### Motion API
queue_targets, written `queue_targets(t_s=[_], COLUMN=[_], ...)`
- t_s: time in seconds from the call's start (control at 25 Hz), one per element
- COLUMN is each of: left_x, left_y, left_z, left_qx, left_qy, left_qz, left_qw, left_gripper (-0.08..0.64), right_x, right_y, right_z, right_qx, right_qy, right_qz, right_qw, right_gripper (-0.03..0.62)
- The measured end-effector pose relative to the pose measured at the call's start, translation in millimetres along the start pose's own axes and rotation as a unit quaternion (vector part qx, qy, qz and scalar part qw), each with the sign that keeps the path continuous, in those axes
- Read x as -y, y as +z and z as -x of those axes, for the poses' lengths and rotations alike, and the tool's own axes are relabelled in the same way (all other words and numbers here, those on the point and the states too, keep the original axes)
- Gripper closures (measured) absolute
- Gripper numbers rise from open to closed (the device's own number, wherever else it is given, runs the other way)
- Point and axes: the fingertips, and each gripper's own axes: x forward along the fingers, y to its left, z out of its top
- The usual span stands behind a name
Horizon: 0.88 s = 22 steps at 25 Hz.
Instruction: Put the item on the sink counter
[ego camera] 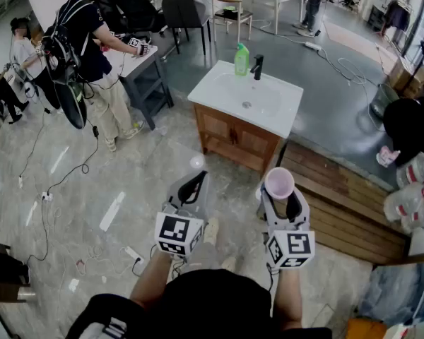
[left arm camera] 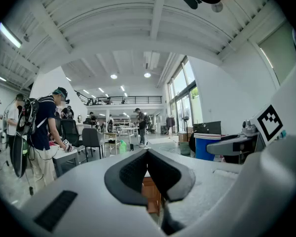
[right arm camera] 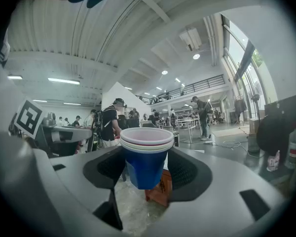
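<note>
Apparently upright, cups [right arm camera: 146, 158] between right tongs [ego camera: 283, 193].

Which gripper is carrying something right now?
The right gripper: its fingers clamp a stack of cups, blue outermost. The left gripper is shut, empty.

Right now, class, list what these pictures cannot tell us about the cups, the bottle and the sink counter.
Cups: how many are stacked; right gripper view, rims overlap.
Green bottle: its label; head view, too small.
Sink counter: right gripper view, top mostly hidden behind the cups.
</note>
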Motion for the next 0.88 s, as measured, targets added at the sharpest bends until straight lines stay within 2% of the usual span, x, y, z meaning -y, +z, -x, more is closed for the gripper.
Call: queue_targets(t_s=[0.12,0.48,0.88], left_x=[-4.0,-18.3,-45.0], left_y=[-0.8,-4.1,-6.2], left_z=[-2.0,-17.5,-65.8], left_qx=[0.001,-0.003,-0.017], left_qy=[0.001,0.006,0.007], left_qz=[0.0,0.007,0.018], left_qw=[1.0,1.0,0.9997], left_gripper=[0.558,0.558,0.558], right_x=[-2.8,-1.9,9.7], right_y=[-0.8,-2.2,4.8], right_z=[-6.0,-30.0,-86.2], right_qx=[0.018,0.016,0.013], right_qy=[0.007,0.013,0.025], right_qz=[-0.005,-0.009,-0.012], right_qw=[1.0,1.0,1.0], right_gripper=[0.324,0.322,0.322])
